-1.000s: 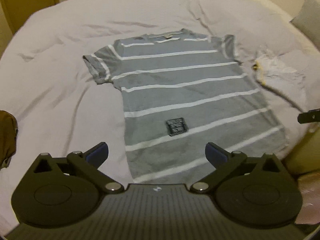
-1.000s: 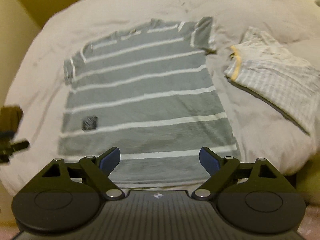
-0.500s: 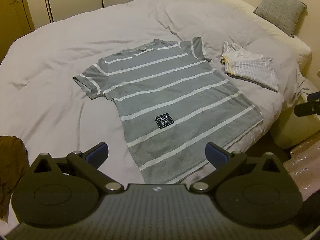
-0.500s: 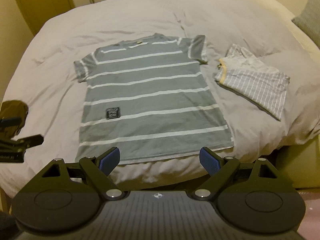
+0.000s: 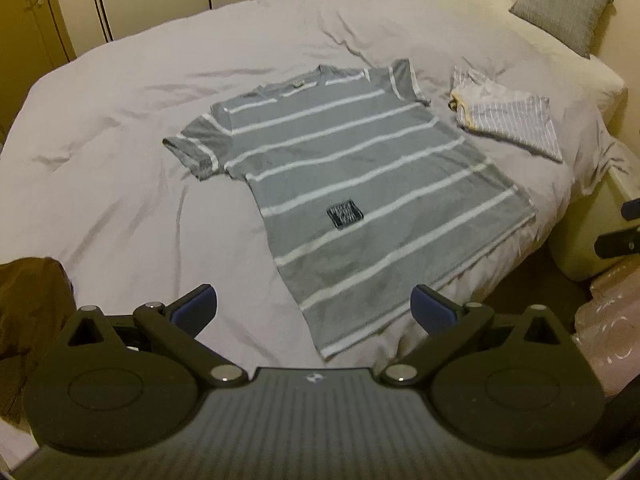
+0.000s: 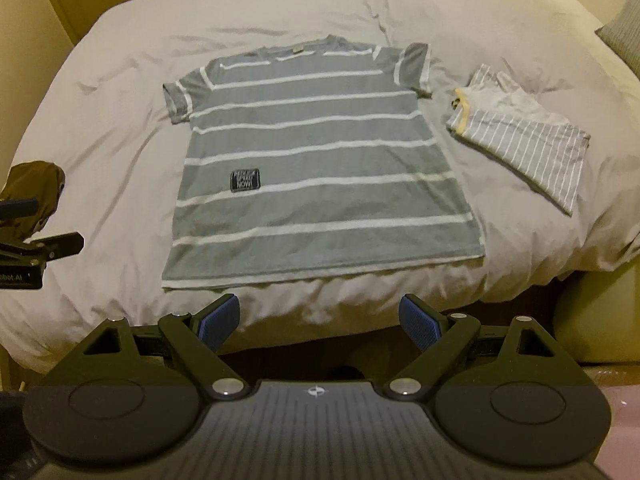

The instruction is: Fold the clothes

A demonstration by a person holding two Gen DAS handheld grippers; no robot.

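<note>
Across the whole scene spreads a bed (image 5: 120, 128) under a pale lilac-grey cover (image 6: 120, 64), creased in soft folds. On that cover, near the bed's near edge, a grey T-shirt (image 5: 352, 168) with white stripes lies flat and face up, both short sleeves spread, its collar pointing away from the cameras and its hem close to the edge of the bed. In the right wrist view the T-shirt (image 6: 320, 160) sits straight ahead; in the left wrist view it runs at a slant.

Just beside its right sleeve, apart from it, lies a folded striped garment (image 6: 528, 148) with a yellow trim. A brown cloth (image 5: 28, 304) rests at the left edge of the bed, well apart from the T-shirt. A grey pillow (image 5: 560, 4) stands at the far right corner.

Low in each view hangs one tool. The left tool (image 5: 314, 312) has its blue-padded fingers set wide apart, holding nothing, above the cover near the hem. The right tool (image 6: 320, 318) is likewise spread wide and empty, off the bed's near edge and clear of the hem. A small dark patch (image 6: 245, 180) with white lettering sits on the T-shirt's lower front.
</note>
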